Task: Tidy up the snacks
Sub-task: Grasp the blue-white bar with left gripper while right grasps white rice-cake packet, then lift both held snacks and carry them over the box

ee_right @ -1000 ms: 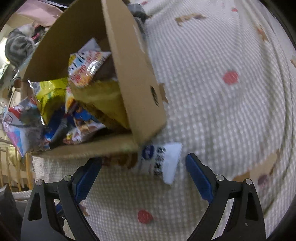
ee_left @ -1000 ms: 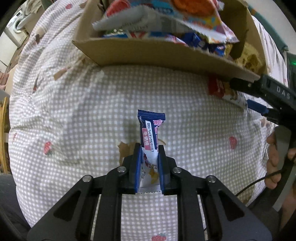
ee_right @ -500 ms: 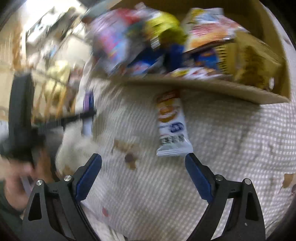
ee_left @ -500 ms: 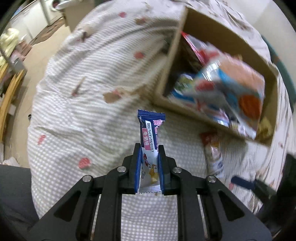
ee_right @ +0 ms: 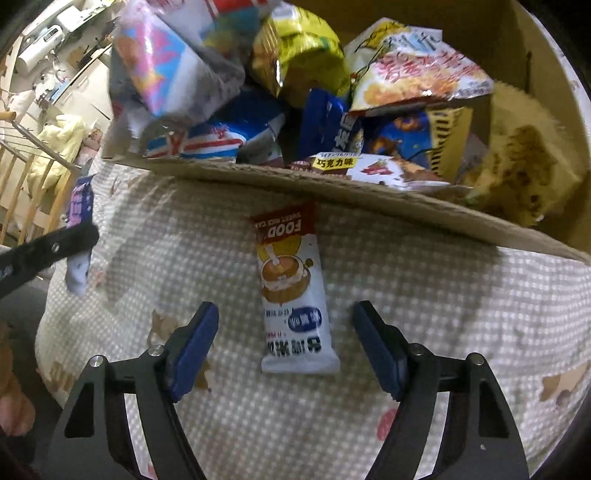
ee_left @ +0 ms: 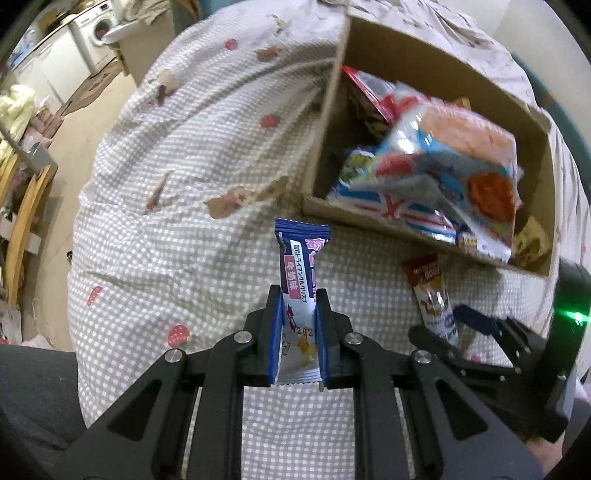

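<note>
My left gripper (ee_left: 298,295) is shut on a blue and white snack bar (ee_left: 300,273), held upright above the checked cloth. The same bar (ee_right: 78,236) shows at the left edge of the right wrist view. A white and brown rice cake packet (ee_right: 292,291) lies flat on the cloth just in front of the cardboard box (ee_right: 332,184). My right gripper (ee_right: 285,325) hangs over the packet's near end with its jaws closing; the packet sits between the blue pads (ee_right: 195,343) without touching them. In the left wrist view the packet (ee_left: 432,295) lies by the box (ee_left: 369,218).
The box is full of several snack bags, among them a yellow one (ee_right: 299,48) and a blue and orange one (ee_left: 454,155). The checked cloth (ee_left: 177,206) covers a rounded table. At far left stand wooden furniture (ee_left: 22,206) and a washing machine (ee_left: 99,33).
Both wrist views swung round, so the box now sits beyond the packet. My right gripper came over the rice cake packet and its jaws narrowed. The left gripper kept its hold on the bar.
</note>
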The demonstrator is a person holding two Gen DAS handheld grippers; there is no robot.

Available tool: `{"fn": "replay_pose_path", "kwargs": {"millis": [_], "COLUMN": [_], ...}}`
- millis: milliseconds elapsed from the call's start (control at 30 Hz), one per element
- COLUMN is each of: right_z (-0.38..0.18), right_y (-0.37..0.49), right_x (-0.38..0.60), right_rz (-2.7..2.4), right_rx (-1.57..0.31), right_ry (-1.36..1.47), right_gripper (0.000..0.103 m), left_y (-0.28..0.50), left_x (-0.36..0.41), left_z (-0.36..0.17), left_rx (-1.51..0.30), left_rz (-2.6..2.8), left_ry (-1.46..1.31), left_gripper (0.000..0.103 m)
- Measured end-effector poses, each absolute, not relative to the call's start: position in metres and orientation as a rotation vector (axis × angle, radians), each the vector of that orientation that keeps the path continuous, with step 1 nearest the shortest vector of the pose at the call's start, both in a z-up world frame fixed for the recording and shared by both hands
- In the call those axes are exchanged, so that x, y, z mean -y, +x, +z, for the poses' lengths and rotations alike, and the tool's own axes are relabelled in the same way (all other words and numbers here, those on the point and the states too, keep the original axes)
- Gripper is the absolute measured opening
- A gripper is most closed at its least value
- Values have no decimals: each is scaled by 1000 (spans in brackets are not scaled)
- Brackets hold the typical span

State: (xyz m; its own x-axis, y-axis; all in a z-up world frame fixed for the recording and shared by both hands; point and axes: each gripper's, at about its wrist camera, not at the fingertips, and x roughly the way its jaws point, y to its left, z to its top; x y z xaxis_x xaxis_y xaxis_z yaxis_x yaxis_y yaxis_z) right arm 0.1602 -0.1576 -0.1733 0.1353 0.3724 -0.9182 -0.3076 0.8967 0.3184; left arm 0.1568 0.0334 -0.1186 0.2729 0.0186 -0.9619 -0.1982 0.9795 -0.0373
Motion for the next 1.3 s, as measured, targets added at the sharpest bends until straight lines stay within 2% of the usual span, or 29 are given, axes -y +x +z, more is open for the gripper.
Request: {"fn": "replay_pose_path", "kwargs": {"millis": [133, 200, 267, 333, 667, 1067, 1300], "right_z": [-181, -183, -182, -179, -159, -119, -88], "right_y": [157, 154, 153, 149, 130, 101, 91], "right_x": [138, 127, 129, 138, 155, 183, 207], "right_rz": [476, 472, 456, 451, 490, 527, 562], "right_rx": [-1346, -1337, -1339, -1344, -1359, -1298, -1231], "right_ry": [-48, -82, -88, -62, 38, 76, 212], "right_gripper": [71, 62, 42, 35, 34, 34, 34], "left_y": [157, 157, 157, 156, 153, 140, 133], "left_x": [-26, -25, -24, -21, -13, -13, -3], "left_z": [-125, -128, -131, -134, -141, -130, -114], "left_rx": [-1300, -1311, -1317, -1316, -1309, -1278, -1251], "left_rz": [147, 152, 156, 155, 129, 138, 84], "left_ry": [-123, -127, -122, -105, -61, -38, -37], "left_gripper": [13, 13, 13, 13, 13, 13, 13]}}
